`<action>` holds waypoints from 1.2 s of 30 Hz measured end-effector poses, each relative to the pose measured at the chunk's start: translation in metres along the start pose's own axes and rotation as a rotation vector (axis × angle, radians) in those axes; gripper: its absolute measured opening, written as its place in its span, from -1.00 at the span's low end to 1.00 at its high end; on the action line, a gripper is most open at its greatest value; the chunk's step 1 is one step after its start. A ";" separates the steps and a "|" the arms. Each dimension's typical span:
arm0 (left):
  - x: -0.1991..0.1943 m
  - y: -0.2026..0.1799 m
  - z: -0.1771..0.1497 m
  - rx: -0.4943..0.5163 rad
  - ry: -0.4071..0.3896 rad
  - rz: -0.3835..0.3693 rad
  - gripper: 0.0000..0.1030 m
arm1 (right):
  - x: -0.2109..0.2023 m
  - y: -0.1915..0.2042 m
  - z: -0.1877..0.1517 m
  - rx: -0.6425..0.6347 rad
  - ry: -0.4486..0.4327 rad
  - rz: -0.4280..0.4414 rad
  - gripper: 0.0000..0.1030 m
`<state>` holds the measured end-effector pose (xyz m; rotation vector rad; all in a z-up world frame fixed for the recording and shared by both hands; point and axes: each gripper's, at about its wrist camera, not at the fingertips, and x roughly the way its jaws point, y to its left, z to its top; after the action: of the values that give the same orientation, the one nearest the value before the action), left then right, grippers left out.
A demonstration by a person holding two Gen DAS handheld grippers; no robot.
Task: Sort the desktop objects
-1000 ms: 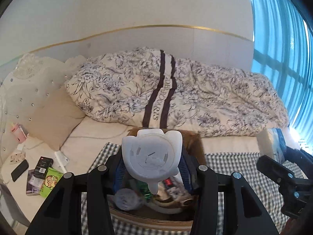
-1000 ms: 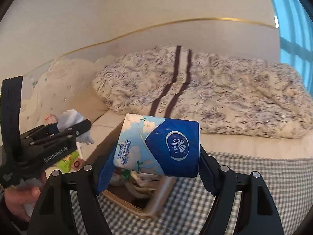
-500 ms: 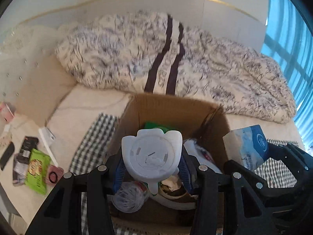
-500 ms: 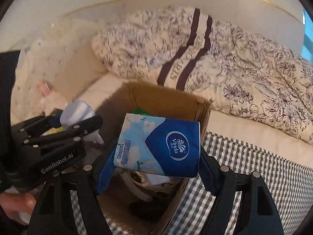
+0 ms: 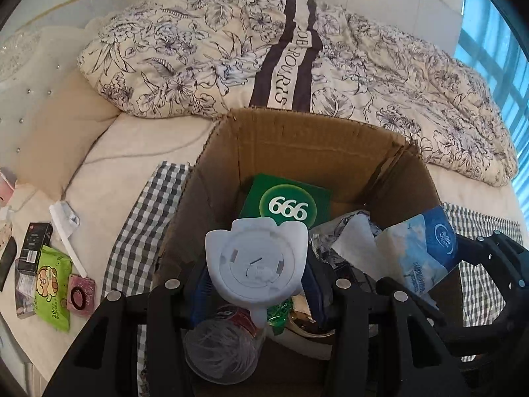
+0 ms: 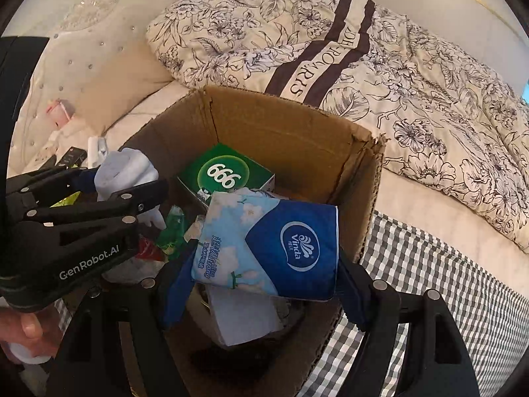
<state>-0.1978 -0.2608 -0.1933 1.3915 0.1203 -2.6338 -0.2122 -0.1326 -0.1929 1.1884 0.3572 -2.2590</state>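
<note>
The left gripper (image 5: 256, 273) is squeezed shut on one white plastic thing (image 5: 255, 266) with a round flat bottom that faces the camera, and it hangs over the near left part of the open cardboard box (image 5: 317, 139). The right gripper (image 6: 264, 258) is squeezed shut on one blue and white Vinda tissue pack (image 6: 269, 253), and it hangs over the near right part of the same box. In the right view the left gripper (image 6: 132, 195) sits just beside the tissue pack, on its left, and a hand (image 6: 23, 327) holds it from below. In the left view the tissue pack (image 5: 420, 248) shows at the right, near the white thing but not touching it. Down in the box, below the grippers, lie one clear plastic cup (image 5: 221, 350), some green wrapper, some crumpled white paper (image 5: 353, 238) and other small things too jumbled to tell apart. Farther back in the box lies one green box with 666 on it (image 5: 287, 203), close to the far wall. The box walls stand up on all sides and the top is open, so there is free room above the stuff inside. The box sits on a gray checked cloth (image 6: 429, 271) on the bed. To the left, on the bed, lie one green snack pack (image 5: 53, 284), one black box (image 5: 34, 244), one pink card with a black ring (image 5: 81, 292) and one white brush (image 5: 66, 231), well apart from the box. Behind it all lies one flowered quilt with two dark stripes (image 5: 284, 49)
</note>
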 end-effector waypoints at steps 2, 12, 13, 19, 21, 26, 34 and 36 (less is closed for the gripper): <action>0.001 0.000 0.000 -0.003 0.002 -0.006 0.00 | 0.000 0.001 0.000 -0.010 -0.001 -0.010 0.47; -0.023 0.005 0.006 -0.020 -0.055 0.003 0.40 | -0.013 0.007 -0.003 -0.036 -0.040 -0.014 0.66; -0.027 0.006 0.006 -0.022 -0.065 0.003 0.40 | -0.018 0.006 -0.003 -0.029 -0.050 -0.009 0.66; -0.059 0.009 0.007 -0.038 -0.129 -0.003 0.52 | -0.046 0.001 -0.004 0.011 -0.106 0.011 0.66; -0.073 0.009 0.006 -0.046 -0.161 -0.014 0.56 | -0.054 -0.001 -0.004 0.021 -0.124 0.010 0.66; -0.104 0.004 0.007 -0.042 -0.230 -0.011 0.64 | -0.081 -0.003 -0.009 0.026 -0.169 -0.008 0.74; -0.159 0.000 0.004 -0.078 -0.327 -0.049 1.00 | -0.142 -0.012 -0.019 0.062 -0.272 -0.022 0.89; -0.171 -0.004 0.002 -0.080 -0.340 -0.059 1.00 | -0.159 -0.015 -0.024 0.073 -0.302 -0.030 0.96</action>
<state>-0.1056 -0.2398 -0.0510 0.9125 0.2239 -2.8336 -0.1332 -0.0534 -0.0766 0.8613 0.1776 -2.4494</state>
